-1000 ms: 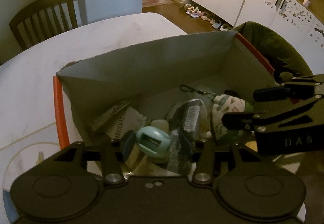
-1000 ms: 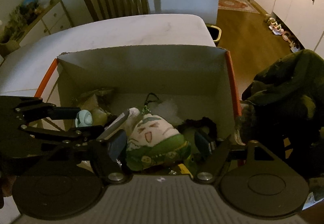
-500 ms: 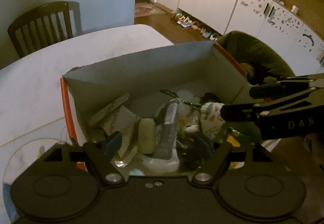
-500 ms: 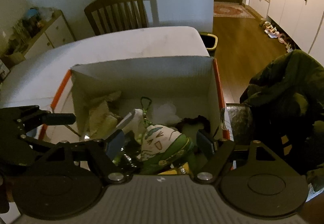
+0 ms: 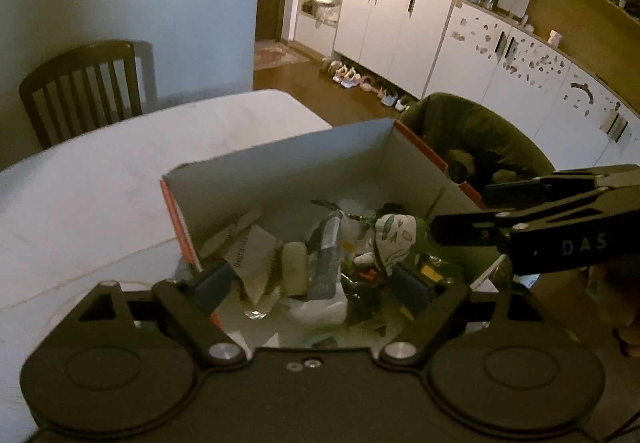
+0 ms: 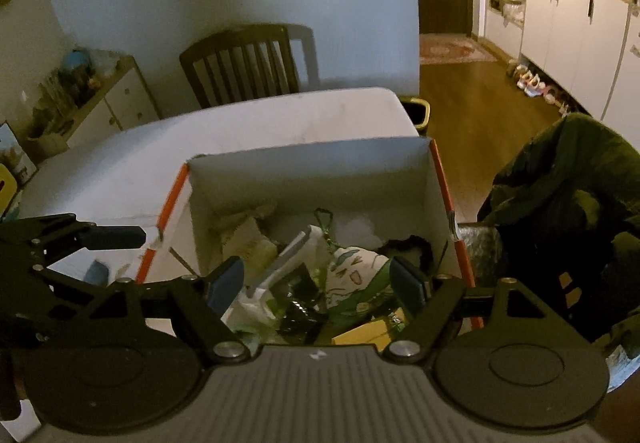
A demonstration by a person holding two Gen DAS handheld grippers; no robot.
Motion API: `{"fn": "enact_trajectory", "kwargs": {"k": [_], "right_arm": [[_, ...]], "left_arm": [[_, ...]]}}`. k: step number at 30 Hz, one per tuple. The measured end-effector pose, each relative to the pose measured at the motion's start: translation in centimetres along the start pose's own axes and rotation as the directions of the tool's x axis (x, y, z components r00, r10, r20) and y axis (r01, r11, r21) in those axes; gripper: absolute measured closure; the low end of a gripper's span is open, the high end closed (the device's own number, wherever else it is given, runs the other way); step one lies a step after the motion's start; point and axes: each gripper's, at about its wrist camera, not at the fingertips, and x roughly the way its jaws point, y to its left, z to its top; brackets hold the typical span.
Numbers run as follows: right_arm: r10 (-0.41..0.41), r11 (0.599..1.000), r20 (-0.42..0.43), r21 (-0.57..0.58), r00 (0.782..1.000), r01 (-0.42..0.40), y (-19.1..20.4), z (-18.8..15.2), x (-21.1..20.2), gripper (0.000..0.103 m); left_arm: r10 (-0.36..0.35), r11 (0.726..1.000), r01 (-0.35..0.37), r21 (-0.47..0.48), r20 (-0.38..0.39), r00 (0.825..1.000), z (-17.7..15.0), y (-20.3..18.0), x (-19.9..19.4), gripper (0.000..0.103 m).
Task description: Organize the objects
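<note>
An open cardboard box with orange outer sides stands on a white table. Inside lie a green-and-white plush doll, a pale soap-like bar, a flat plastic packet, printed paper and other small items. My left gripper hovers open above the box's near side, nothing between its fingers. My right gripper hangs open over the doll without touching it. Each gripper shows at the edge of the other's view.
A dark wooden chair stands behind the table. A dark green jacket drapes over a seat right of the box. White cabinets with shoes below line the far wall. A small bin sits by the table's far corner.
Both grippers rose up and back from the box. The left let go of a mint-coloured item into the box, and the right opened off the plush doll, which now lies in the box.
</note>
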Motion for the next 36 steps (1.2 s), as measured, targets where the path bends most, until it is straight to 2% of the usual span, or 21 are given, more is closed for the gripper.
{"fn": "enact_trajectory", "kwargs": {"k": [14, 17, 24, 28, 31, 36], "right_arm": [[0.006, 0.999, 0.150, 0.033, 0.989, -0.011, 3.4, -2.4, -4.7, 0.017], [0.009, 0.999, 0.172, 0.038, 0.985, -0.016, 4.1, -2.9, -5.5, 0.012], [-0.002, 0.999, 0.255, 0.040, 0.967, -0.009, 5.7, -4.5, -7.4, 0.003], [-0.018, 0.999, 0.296, 0.047, 0.955, 0.004, 6.3, -5.4, -8.3, 0.002], [-0.048, 0.998, 0.343, 0.064, 0.938, 0.027, 6.5, -6.1, -9.0, 0.002], [-0.058, 0.995, 0.365, 0.091, 0.929, 0.027, 6.7, -7.5, -9.8, 0.000]], "left_arm": [[-0.007, 0.999, 0.002, 0.054, 0.086, 0.996, -1.9, 1.7, -5.3, 0.006], [-0.019, 0.999, 0.014, 0.051, 0.099, 0.995, -2.3, 1.9, -6.1, 0.004], [-0.048, 0.998, 0.043, 0.040, 0.137, 0.989, -3.0, 2.4, -7.9, 0.001], [-0.059, 0.998, 0.056, 0.024, 0.146, 0.987, -3.4, 2.7, -8.4, 0.000], [-0.066, 0.998, 0.066, 0.003, 0.141, 0.988, -3.6, 2.9, -8.7, 0.000], [-0.052, 0.999, 0.051, 0.006, 0.147, 0.988, -4.1, 2.9, -9.1, 0.000]]}}
